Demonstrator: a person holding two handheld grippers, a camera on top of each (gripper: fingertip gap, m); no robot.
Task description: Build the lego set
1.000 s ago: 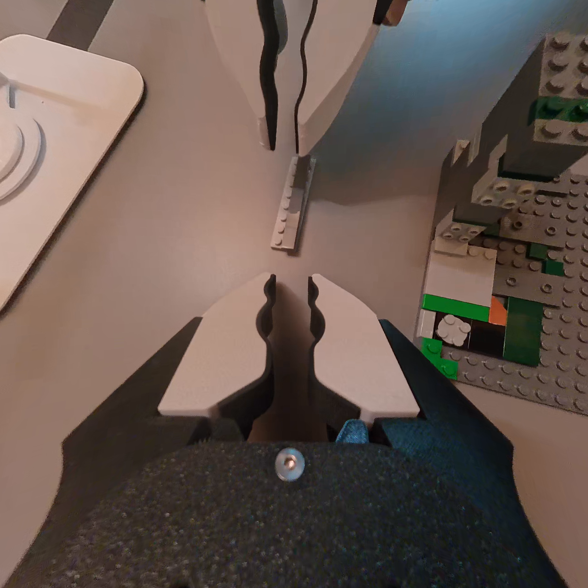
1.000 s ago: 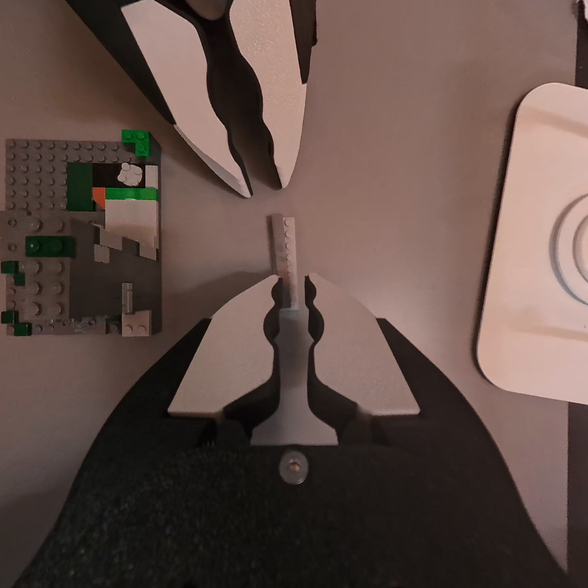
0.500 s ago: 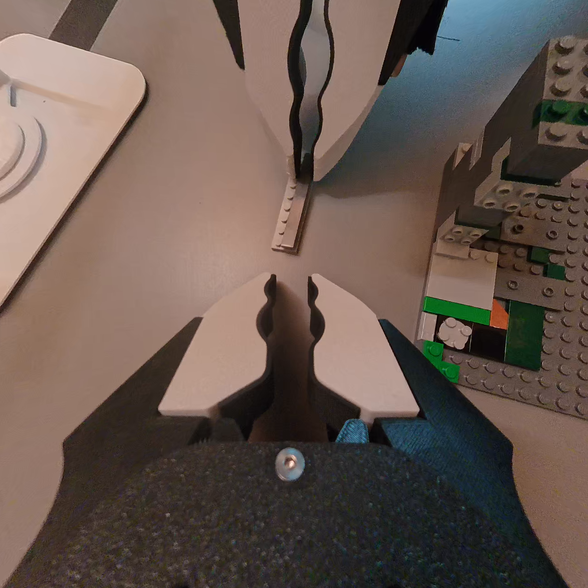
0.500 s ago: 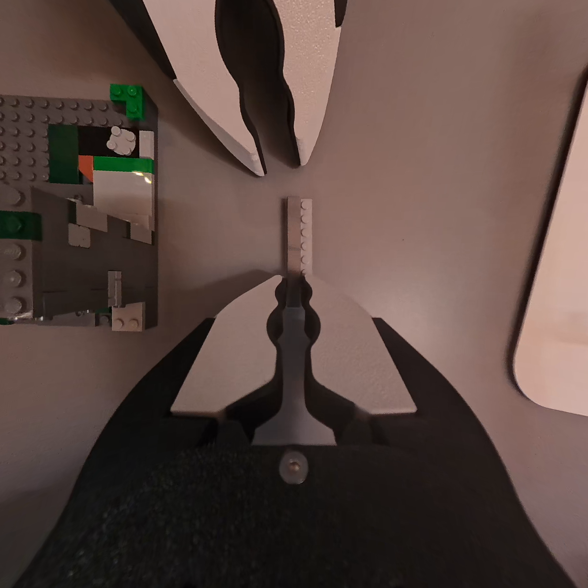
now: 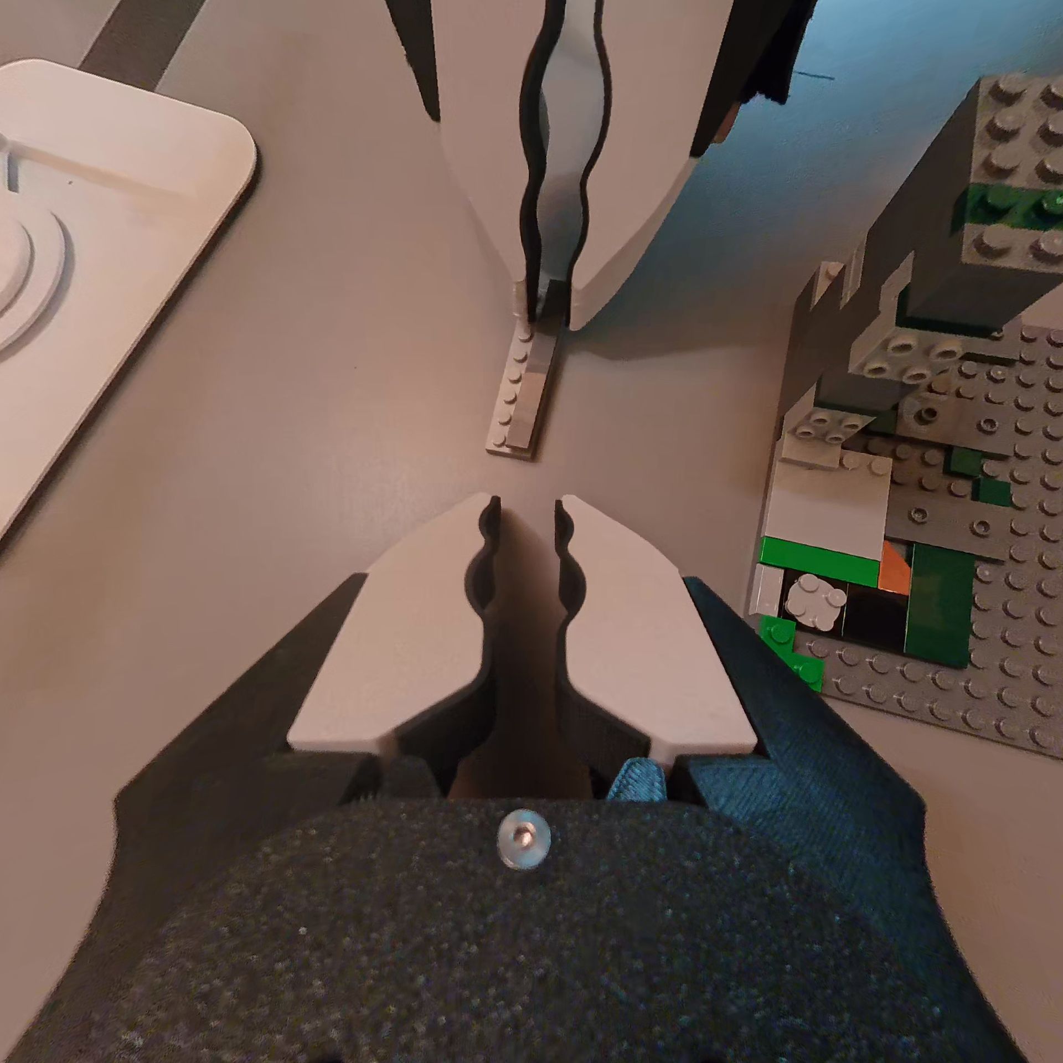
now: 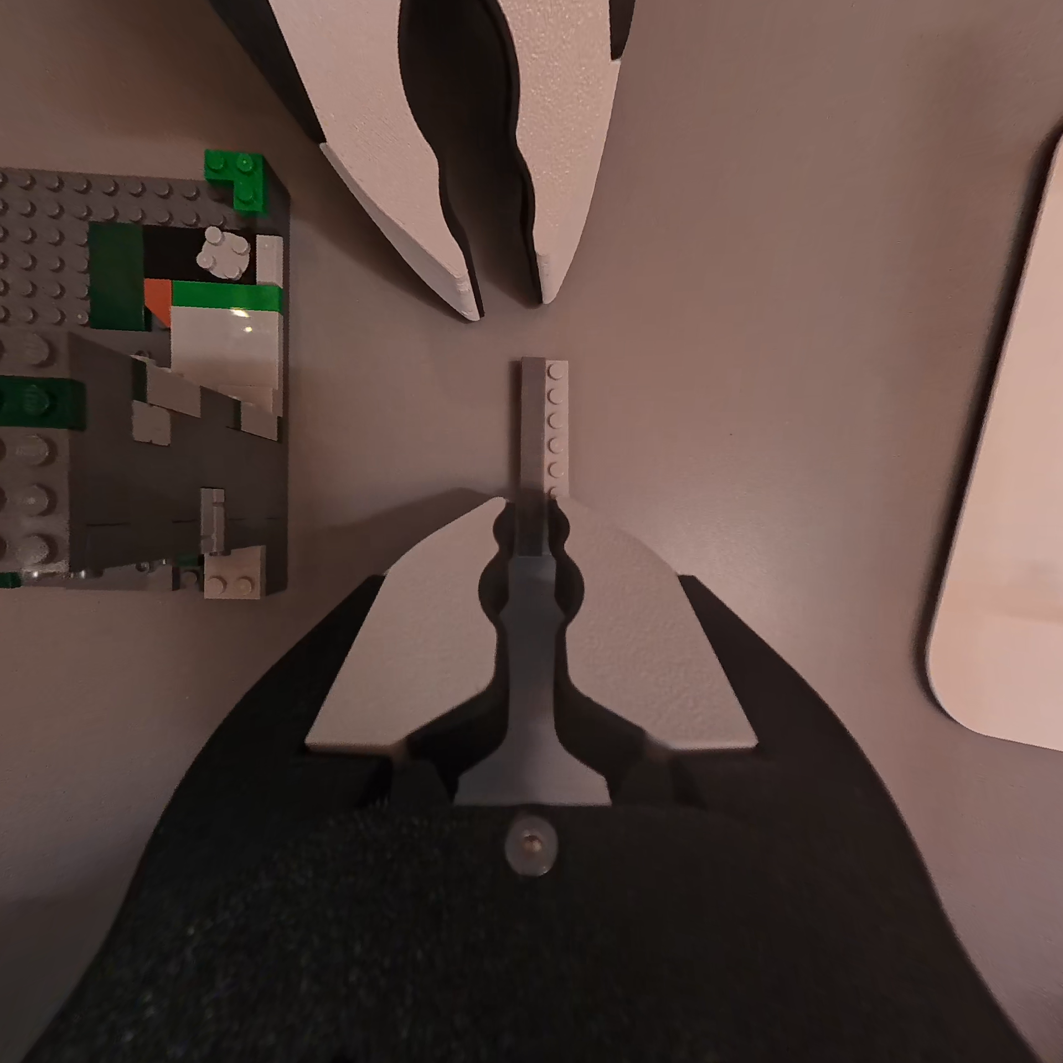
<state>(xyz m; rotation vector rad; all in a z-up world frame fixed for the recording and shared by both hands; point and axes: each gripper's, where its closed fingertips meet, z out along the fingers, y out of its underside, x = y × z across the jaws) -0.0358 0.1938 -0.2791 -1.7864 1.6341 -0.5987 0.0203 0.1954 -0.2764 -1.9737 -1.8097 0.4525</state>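
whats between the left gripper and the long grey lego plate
Nothing: in the left wrist view only bare table separates the open left gripper from the long grey plate, whose far end the right gripper pinches.

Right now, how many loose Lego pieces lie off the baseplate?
1: the long grey plate on the table, one end between the fingers of the right gripper. Others may be hidden.

plain indoor tabletop (image 5: 345, 402), lego build (image 5: 943, 517), white board (image 5: 115, 230), room unclear
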